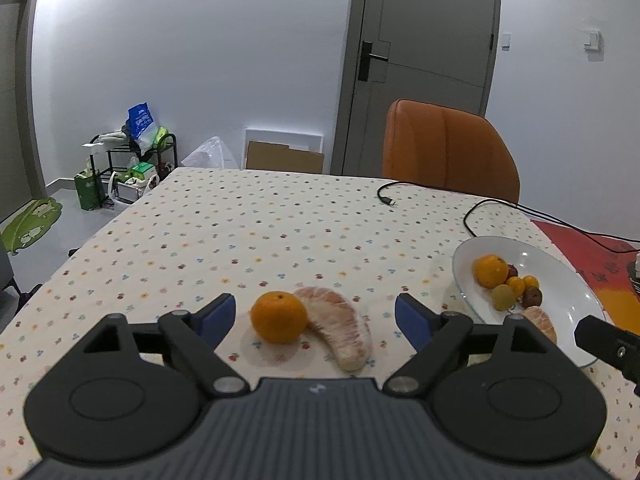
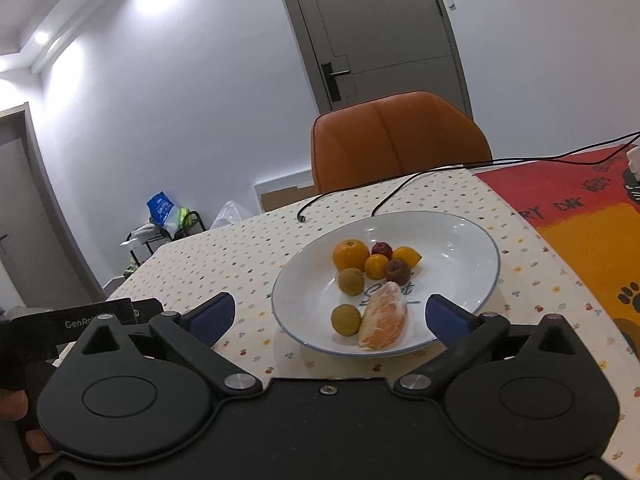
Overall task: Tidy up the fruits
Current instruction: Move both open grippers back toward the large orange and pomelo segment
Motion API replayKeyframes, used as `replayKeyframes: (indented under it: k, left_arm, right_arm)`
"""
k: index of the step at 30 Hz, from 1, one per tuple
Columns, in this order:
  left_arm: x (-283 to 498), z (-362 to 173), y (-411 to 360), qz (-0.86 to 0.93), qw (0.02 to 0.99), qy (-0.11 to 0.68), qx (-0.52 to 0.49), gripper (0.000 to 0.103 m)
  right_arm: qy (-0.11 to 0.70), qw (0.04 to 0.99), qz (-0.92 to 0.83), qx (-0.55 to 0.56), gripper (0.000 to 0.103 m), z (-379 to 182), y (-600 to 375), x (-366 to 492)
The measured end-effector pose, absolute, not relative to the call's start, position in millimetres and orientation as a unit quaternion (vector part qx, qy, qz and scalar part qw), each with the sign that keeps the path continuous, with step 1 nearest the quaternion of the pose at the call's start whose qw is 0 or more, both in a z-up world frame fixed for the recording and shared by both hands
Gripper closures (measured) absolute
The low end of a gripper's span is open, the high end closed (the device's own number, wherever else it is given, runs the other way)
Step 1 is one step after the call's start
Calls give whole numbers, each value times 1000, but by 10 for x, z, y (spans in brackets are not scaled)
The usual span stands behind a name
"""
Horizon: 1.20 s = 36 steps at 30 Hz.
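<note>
An orange (image 1: pixel 279 317) and a peeled pomelo segment (image 1: pixel 340 328) lie side by side on the dotted tablecloth, touching. My left gripper (image 1: pixel 315 312) stands open just short of them, both fruits lying between its blue fingertips. At the right a white plate (image 1: pixel 568 280) holds several small fruits. In the right wrist view that plate (image 2: pixel 460 248) carries an orange (image 2: pixel 350 255), small round fruits and a pomelo segment (image 2: pixel 384 316). My right gripper (image 2: pixel 331 312) hangs open over the plate's near rim, holding nothing.
Black cables (image 1: pixel 472 216) run across the far right of the table. An orange chair (image 1: pixel 448 148) stands behind the table. A red and orange mat (image 2: pixel 580 232) lies to the plate's right. The other gripper's body (image 2: pixel 80 328) shows at the left.
</note>
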<state>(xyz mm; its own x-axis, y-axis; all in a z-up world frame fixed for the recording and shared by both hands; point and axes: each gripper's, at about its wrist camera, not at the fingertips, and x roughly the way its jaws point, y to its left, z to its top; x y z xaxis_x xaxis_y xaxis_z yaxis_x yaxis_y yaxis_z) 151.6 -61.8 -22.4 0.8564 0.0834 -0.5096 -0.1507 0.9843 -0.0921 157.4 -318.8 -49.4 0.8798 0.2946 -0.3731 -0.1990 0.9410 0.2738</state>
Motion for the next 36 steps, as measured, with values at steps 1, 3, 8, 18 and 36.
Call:
replayKeyframes:
  k: [1,3,8,18,36]
  left_arm:
    - [1510,-229,-598,62,961,261,-65,17]
    - [1500,-237,-556,66,961,261,-68,17]
    - [1494,-267,-447,73,959,262,-76,17]
    - [1508,-345,-283,72,956,270,-90,17]
    - [1687,-526,-223,69,951,286,-98,21]
  right_arm:
    - [210,962,131,114,0,-496,-3172,1579]
    - [212,960,137,117,0,-497,-3146,1581]
    - [218,959,144,111,0,-497,-3036,1602]
    - [225,953,174,105,0,-471,-2812,1638]
    - [239,946,202,85,1,-519,-2547,1810]
